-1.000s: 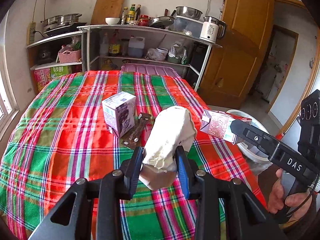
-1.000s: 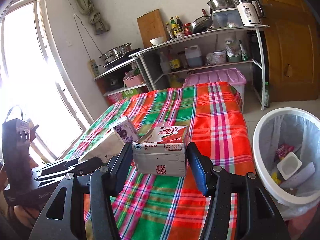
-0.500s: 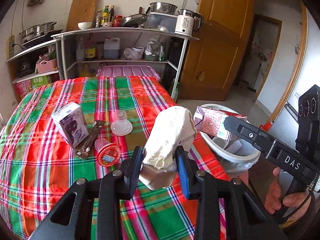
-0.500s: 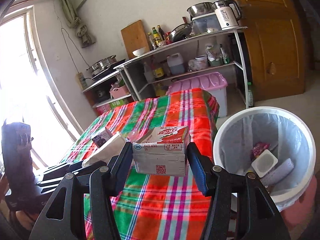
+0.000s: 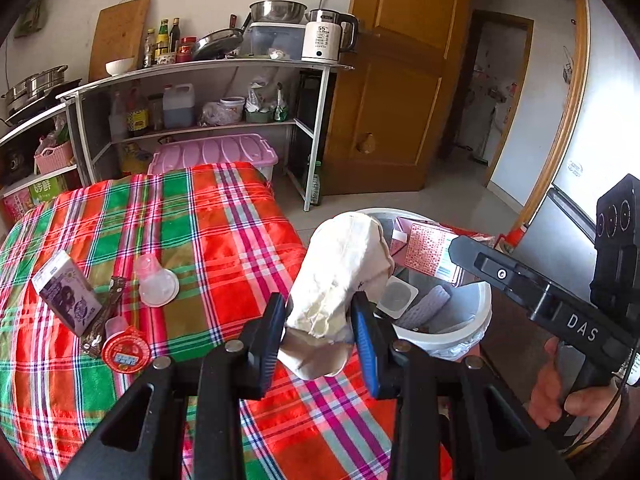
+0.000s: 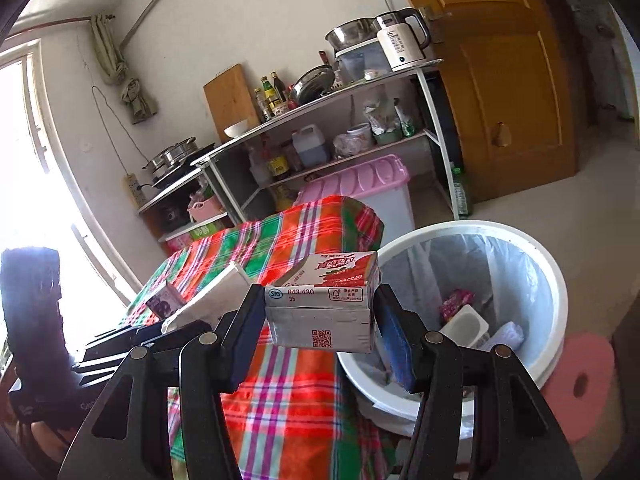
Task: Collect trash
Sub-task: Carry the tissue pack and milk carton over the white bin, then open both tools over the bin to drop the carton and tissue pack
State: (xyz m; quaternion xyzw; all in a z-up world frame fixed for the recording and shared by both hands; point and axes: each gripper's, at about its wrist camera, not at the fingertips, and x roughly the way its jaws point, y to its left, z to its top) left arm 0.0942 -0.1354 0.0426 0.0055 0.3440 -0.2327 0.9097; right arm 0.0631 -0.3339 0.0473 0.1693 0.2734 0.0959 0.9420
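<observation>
We see left gripper (image 5: pixel 320 316) clamped on crumpled paper bag (image 5: pixel 340 276), right gripper (image 6: pixel 320 322) clamped on drink carton (image 6: pixel 324 300); both held near rim of white bin (image 6: pixel 556 280), beside table (image 5: pixel 224 240).

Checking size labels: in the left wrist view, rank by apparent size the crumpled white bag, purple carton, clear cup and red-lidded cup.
1. Crumpled white bag, though nearest the camera.
2. Purple carton.
3. Clear cup and red-lidded cup: too alike to rank.

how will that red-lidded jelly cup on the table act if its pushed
The jelly cup lies on its side on the plaid cloth, so it would probably roll in an arc. Small, thin plastic: likely light and easily dented.
</observation>
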